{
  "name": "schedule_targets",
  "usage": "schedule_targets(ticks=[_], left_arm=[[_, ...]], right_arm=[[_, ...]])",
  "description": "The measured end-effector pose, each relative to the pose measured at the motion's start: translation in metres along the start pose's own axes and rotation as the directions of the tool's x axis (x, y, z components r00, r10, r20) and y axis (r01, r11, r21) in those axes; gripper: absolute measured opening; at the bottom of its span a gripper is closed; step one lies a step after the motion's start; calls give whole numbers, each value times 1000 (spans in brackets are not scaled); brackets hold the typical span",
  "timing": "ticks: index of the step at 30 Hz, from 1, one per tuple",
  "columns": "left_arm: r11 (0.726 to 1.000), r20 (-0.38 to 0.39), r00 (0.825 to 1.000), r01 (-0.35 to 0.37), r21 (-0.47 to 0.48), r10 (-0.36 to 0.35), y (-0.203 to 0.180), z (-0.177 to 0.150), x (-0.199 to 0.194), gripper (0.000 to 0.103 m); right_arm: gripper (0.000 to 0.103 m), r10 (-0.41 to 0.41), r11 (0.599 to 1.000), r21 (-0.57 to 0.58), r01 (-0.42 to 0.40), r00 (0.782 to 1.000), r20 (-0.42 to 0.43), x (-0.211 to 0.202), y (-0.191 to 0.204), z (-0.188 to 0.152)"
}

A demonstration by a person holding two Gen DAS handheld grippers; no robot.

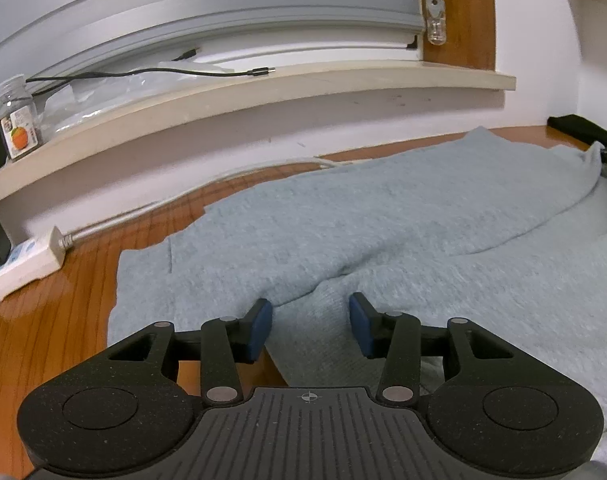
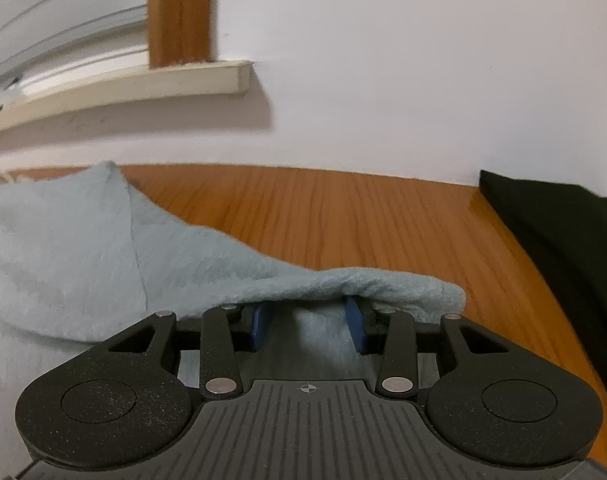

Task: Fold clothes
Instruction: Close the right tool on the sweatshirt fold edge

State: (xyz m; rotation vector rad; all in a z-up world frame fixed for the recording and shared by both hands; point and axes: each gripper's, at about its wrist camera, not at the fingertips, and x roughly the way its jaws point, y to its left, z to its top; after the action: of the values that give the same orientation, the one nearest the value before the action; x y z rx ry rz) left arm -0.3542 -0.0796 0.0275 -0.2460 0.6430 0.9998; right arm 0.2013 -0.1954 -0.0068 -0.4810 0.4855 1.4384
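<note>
In the left wrist view, the left gripper [image 1: 310,322] is pointing down over a light blue garment [image 1: 383,216] that is lying spread across the wooden table [image 1: 43,320]. Its jaws are standing apart with fabric between the blue pads [image 1: 261,330]; whether the pads are pressing on the cloth cannot be told. A fold ridge is running from the gripper toward the far right, where a raised corner of the garment is meeting a black object [image 1: 583,130]. A white power strip [image 1: 23,260] is lying on the table at the left, near the wall. Above it, a sill [image 1: 263,92] is carrying a bottle [image 1: 17,118] with an orange label and a black cable [image 1: 163,72]. In the right wrist view, the right gripper [image 2: 308,322] is sitting under a lifted edge of the garment [image 2: 63,240], which is draping over the fingertips and hiding them. Cloth is lying between the partly parted pads [image 2: 357,328]; a firm grip cannot be confirmed. The rest of the garment is extending left. A black cloth [image 2: 563,232] is lying at the table's [image 2: 343,208] right edge.
</note>
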Motion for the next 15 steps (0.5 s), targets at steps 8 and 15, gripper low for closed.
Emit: schedule_targets(ticks=[8, 15], left_arm=[[1000, -5, 1000, -5, -28, 5, 21, 18, 28, 50], [998, -31, 999, -45, -43, 43, 15, 22, 19, 53]], right_arm=[[40, 13, 999, 32, -13, 1000, 3, 42, -7, 30], [41, -18, 1000, 18, 18, 1000, 2, 50, -3, 40]])
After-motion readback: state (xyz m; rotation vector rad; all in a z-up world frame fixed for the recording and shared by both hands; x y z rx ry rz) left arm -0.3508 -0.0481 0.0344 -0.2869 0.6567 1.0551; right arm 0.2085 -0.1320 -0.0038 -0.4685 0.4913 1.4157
